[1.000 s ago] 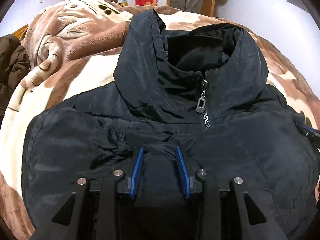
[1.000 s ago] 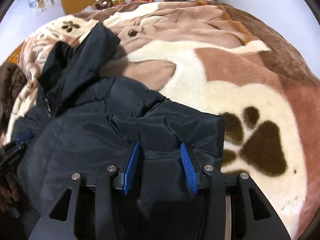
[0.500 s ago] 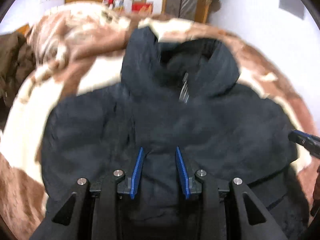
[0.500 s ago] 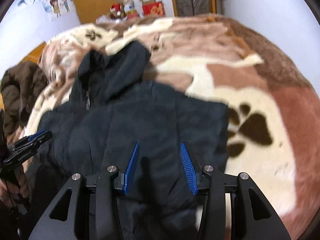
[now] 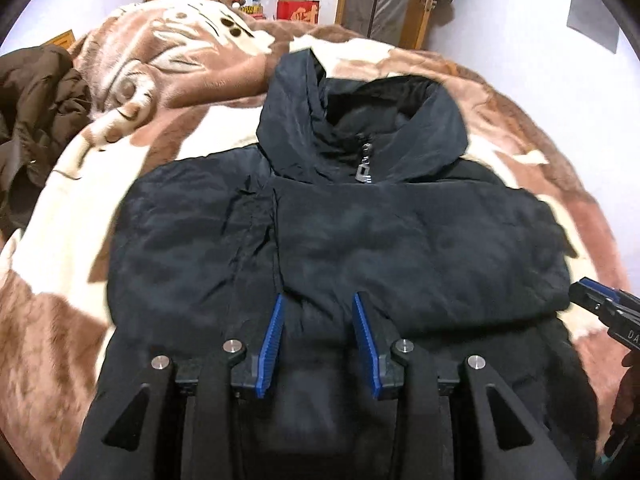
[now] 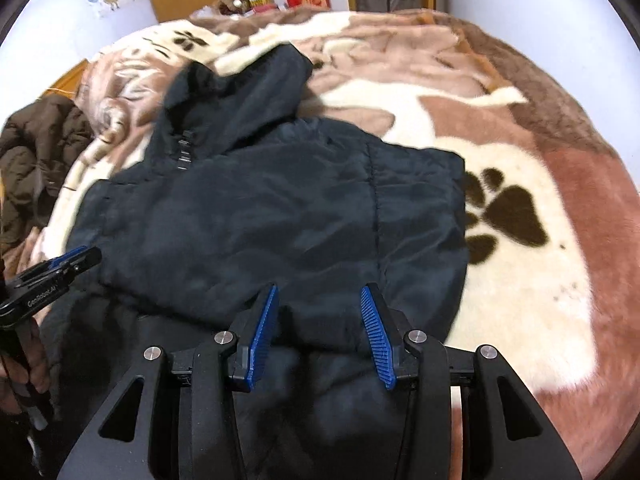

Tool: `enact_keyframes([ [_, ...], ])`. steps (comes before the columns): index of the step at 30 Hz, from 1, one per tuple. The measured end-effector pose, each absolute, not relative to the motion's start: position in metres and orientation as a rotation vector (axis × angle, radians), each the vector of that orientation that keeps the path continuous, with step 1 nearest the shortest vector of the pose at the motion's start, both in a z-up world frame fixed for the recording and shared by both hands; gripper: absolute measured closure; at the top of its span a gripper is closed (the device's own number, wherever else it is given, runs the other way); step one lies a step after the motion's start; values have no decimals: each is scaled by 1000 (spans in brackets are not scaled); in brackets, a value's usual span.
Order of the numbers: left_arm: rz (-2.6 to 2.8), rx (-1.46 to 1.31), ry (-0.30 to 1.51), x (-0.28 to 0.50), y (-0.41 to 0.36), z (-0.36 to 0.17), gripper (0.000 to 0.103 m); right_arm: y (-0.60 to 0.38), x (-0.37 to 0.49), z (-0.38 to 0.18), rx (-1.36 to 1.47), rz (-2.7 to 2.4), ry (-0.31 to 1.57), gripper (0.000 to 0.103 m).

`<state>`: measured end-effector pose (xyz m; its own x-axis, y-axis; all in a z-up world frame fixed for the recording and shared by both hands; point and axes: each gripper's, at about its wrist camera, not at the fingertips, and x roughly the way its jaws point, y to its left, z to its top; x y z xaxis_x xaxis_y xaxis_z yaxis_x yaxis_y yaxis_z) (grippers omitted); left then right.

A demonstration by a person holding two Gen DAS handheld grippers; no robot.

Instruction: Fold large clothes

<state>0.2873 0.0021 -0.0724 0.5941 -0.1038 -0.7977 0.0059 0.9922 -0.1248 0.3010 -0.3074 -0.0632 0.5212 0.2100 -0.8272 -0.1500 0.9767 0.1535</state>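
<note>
A black hooded jacket (image 5: 380, 232) lies front up on the bed, its hood (image 5: 360, 120) toward the far wall and its zipper pull (image 5: 363, 172) at the collar. My left gripper (image 5: 318, 296) is shut on a thick fold of the jacket's near edge, bunched between the blue pads. In the right wrist view the same jacket (image 6: 260, 216) spreads out to the left, and my right gripper (image 6: 320, 288) is shut on another fold of that near edge. The fabric below both grippers hangs dark and is partly hidden by the fingers.
A brown and cream paw-print blanket (image 6: 500, 152) covers the bed. A brown coat (image 5: 36, 112) is heaped at the left edge. Boxes (image 5: 296, 4) and a wooden door stand at the far wall. A hand (image 6: 24, 376) holds the left gripper's handle.
Both grippers have pulled back and up with the jacket's near edge still in them. More of the jacket, its hood and the blanket now shows in both views.
</note>
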Motion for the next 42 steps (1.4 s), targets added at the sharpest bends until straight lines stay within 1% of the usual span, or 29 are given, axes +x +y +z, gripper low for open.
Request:
enact_keyframes([
  [3,-71,-124,924,252,-2,-58,58,-302,270,-45,79,241,972,59],
  [9,-92,-161,922,195,-3,-46,58,-287,221,-29,90,283,947,59],
  [13,-95,-152,920,183,-1,-40,57,-279,210,-26,79,305,950,59],
  [18,-94,-156,903,190,3,-32,57,-273,216,-22,76,321,946,59],
  [24,-111,-144,891,222,6,-25,53,-267,243,-20,75,340,947,59],
  [29,-117,-118,876,268,11,-15,49,-262,279,-12,69,348,926,59],
  [34,-114,-122,854,324,23,-4,43,-257,333,-2,51,348,905,58],
  [36,-105,-137,850,348,30,-2,41,-255,362,1,43,341,904,53],
  [42,-75,-170,859,422,49,-9,37,-251,430,-2,32,329,898,53],
])
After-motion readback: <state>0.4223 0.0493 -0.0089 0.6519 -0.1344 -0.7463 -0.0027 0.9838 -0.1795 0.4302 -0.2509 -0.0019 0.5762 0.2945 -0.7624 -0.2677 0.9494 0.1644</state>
